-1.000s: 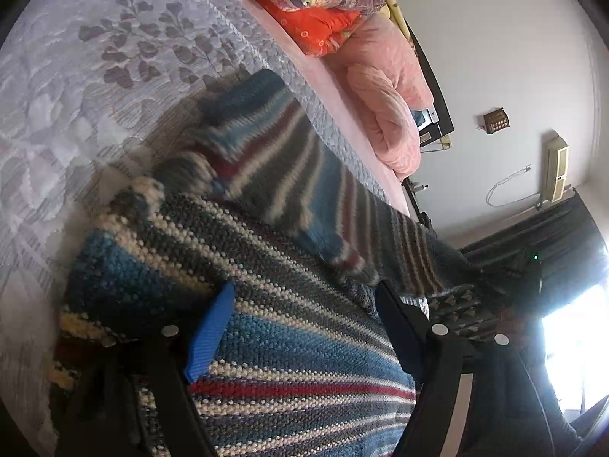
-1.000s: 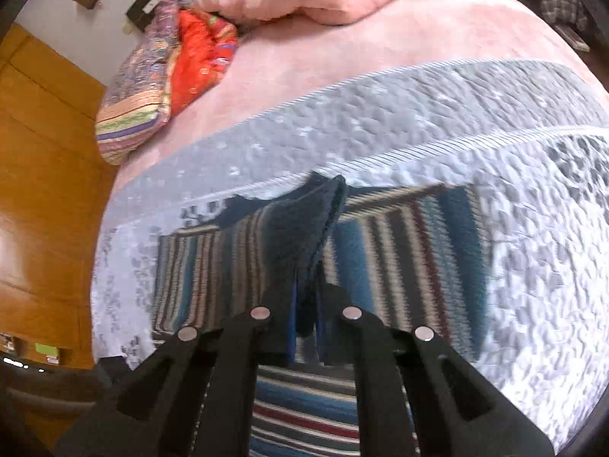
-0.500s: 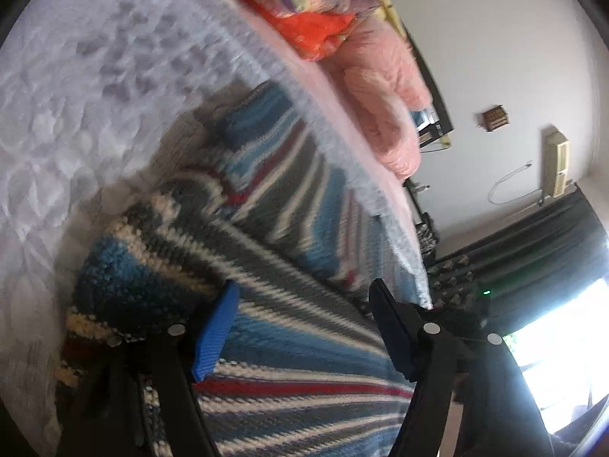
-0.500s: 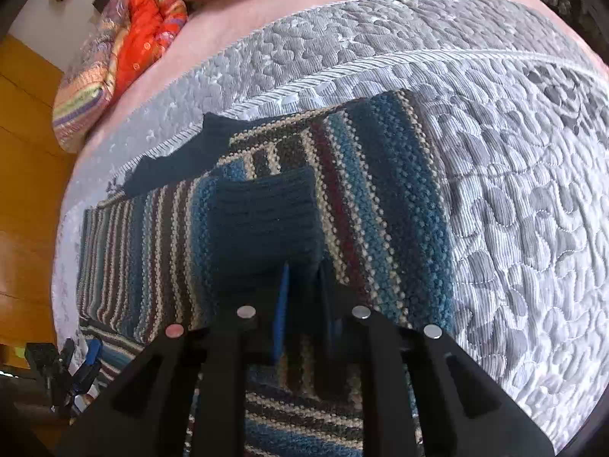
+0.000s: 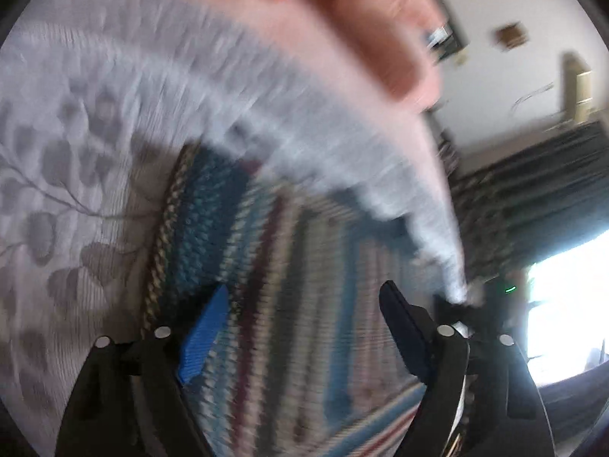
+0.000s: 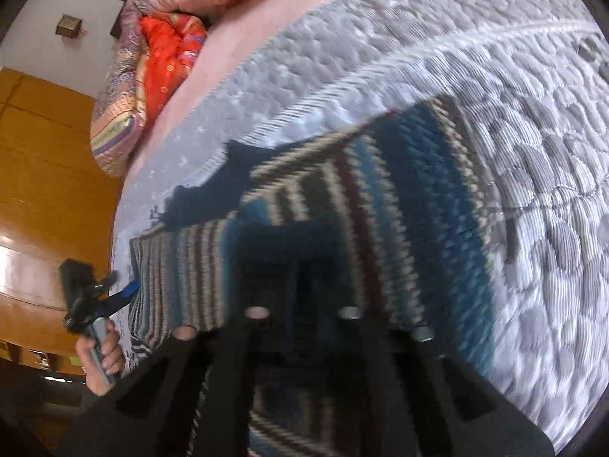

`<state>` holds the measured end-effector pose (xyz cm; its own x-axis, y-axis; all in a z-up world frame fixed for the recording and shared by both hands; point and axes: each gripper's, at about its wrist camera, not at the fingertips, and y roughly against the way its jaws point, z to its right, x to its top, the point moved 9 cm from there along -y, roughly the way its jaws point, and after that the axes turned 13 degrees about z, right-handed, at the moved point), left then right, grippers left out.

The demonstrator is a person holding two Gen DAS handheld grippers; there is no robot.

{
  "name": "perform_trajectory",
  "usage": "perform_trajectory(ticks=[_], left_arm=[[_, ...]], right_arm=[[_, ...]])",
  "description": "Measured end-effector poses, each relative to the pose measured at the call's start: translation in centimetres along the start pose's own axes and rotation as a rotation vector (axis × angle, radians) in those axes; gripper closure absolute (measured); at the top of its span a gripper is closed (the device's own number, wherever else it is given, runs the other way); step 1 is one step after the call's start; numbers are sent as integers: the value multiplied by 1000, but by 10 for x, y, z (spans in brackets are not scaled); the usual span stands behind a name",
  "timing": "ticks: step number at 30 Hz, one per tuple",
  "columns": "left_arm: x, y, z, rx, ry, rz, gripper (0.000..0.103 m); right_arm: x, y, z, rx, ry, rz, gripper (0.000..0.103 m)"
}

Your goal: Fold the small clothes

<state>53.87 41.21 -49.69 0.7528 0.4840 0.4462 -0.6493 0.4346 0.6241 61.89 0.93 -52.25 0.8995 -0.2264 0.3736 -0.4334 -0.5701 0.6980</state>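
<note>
Sweater (image 6: 399, 198) flat under both; left tool (image 5: 304, 316) spread, empty; right tool (image 6: 304, 304) blurred, grip unclear.

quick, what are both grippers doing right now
Left gripper: open, fingers spread wide over the striped sweater, holding nothing.
Right gripper: too blurred and dark over the sweater to tell if it is shut.

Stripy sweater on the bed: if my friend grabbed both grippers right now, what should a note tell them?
Left gripper: jaws wide open, empty, at the edge of the striped sweater.
Right gripper: over the dark cuff; blur hides whether it grips.
The sweater lies flat on the grey quilt.
Done: one sleeve is folded across the body.
Left: fold the rest into a small bundle.
</note>
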Motion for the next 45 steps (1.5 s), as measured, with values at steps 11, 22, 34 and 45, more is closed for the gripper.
perform_trajectory(ticks=[11, 22, 34, 45], left_arm=[[-63, 30, 17, -74, -131, -127, 36], [-69, 46, 0, -43, -55, -88, 34], [-168, 187, -1, -14, 79, -121, 18], [-325, 208, -22, 52, 253, -267, 16]], right_arm=[[-42, 36, 1, 33, 60, -68, 103], [-58, 65, 29, -46, -18, -24, 97], [-168, 173, 44, -22, -111, -63, 49], [-322, 221, 72, -42, -279, -124, 47]])
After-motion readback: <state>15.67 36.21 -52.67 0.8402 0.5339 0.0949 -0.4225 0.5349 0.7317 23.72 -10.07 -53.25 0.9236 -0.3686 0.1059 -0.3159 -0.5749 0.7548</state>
